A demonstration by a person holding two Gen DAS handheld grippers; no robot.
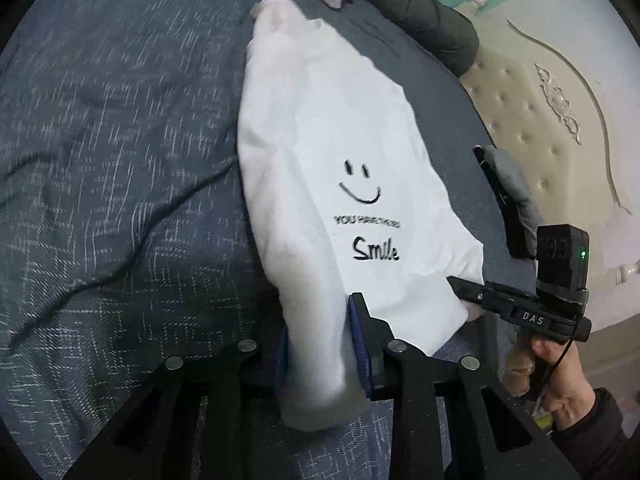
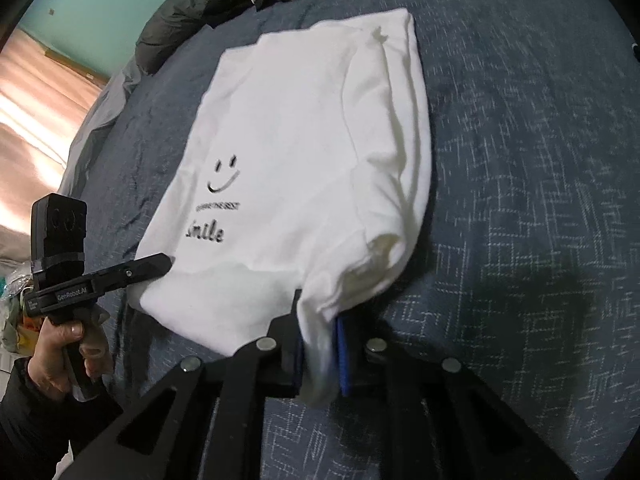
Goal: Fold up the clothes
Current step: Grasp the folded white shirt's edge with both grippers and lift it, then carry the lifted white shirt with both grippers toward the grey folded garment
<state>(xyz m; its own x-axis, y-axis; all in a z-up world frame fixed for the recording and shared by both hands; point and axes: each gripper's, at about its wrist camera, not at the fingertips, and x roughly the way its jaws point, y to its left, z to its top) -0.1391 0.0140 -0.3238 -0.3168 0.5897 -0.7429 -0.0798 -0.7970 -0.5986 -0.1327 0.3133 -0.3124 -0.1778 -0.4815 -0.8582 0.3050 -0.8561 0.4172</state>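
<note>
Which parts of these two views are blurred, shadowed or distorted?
Left wrist: the white shirt smears where the left claw pinches it; fisheye bends the bedspread. Right wrist: cloth blurs in the right claw, which casts a dark shadow rightward.

A bed (image 1: 100, 160) is covered by a dark blue patterned quilt. A cream tufted headboard (image 1: 532, 128) is seen beside a teal wall (image 2: 100, 12). A dark padded jacket (image 1: 420, 12) is laid near it.
</note>
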